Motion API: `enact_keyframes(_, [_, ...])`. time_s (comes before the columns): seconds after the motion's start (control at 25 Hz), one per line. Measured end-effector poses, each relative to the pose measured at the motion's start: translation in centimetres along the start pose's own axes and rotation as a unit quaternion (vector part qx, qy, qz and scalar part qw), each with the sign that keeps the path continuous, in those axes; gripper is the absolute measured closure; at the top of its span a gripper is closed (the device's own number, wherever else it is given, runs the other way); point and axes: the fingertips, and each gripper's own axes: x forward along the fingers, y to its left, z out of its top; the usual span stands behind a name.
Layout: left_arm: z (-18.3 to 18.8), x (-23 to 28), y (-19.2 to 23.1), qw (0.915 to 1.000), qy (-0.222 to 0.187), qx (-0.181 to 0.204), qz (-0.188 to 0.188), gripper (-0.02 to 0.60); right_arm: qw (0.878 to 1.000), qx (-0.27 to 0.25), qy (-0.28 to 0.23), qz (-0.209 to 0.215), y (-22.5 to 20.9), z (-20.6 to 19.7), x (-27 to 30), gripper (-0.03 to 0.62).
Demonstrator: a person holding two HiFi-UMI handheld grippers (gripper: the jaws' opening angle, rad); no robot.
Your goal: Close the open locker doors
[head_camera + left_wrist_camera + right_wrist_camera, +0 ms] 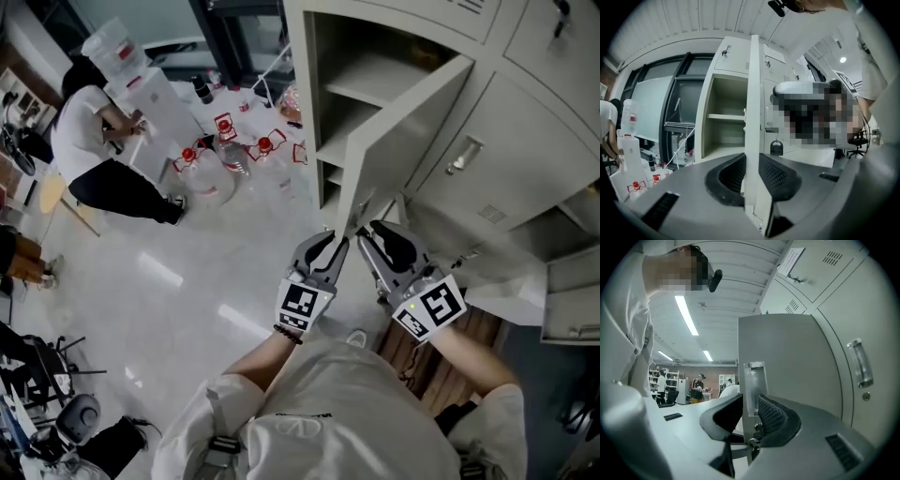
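A grey locker door (412, 122) stands swung out from its open compartment (370, 80), whose shelf shows inside. My left gripper (339, 242) is shut on the door's free edge; in the left gripper view that edge (753, 117) runs upright between the two pads of that gripper (753, 177). My right gripper (372, 232) sits just right of it, on the door's outer face. In the right gripper view the door's clear handle (753, 387) stands between the jaws of that gripper (751, 414), which are open around it.
Closed locker doors (525, 141) fill the right side, and another door (572, 300) hangs open low at the right. A padlock (776, 147) hangs on a neighbouring locker. A person (94, 141) crouches by a water dispenser, with water jugs (211, 169) on the floor nearby.
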Motion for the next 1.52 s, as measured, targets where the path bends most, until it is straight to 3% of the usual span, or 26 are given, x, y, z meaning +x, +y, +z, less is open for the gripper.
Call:
enact_keyframes(0.44, [0.2, 1.8, 5.6, 0.9980, -0.005, 0.006, -0.062, 0.494, 1.000, -0.025, 0.007, -0.010, -0.8, -0.2, 8.1, 0.479])
enact_keyframes(0.84, [0.2, 4.2, 10.0, 0.9928, -0.011, 0.016, -0.118, 0.492, 0.998, -0.030, 0.011, -0.050, -3.0, -0.6, 13.0, 0.520])
enact_keyframes(0.96, [0.1, 4.5, 12.0, 0.9938, -0.016, 0.016, -0.109, 0.491, 0.997, -0.031, 0.011, -0.067, -4.2, -0.7, 14.4, 0.534])
enact_keyframes(1.12, [-0.2, 3.4, 15.1, 0.9973, -0.030, 0.010, -0.067, 0.492, 0.996, -0.034, 0.012, -0.086, -5.7, -0.7, 16.3, 0.542])
enact_keyframes(1.28, [-0.4, 4.3, 15.3, 0.9965, -0.031, 0.030, -0.072, 0.532, 0.994, -0.036, 0.010, -0.102, -7.6, -0.7, 17.8, 0.548])
enact_keyframes(1.52, [1.1, 8.2, 15.8, 0.9957, -0.047, 0.032, -0.073, 0.566, 0.991, -0.038, 0.008, -0.128, -10.0, -0.7, 19.9, 0.554])
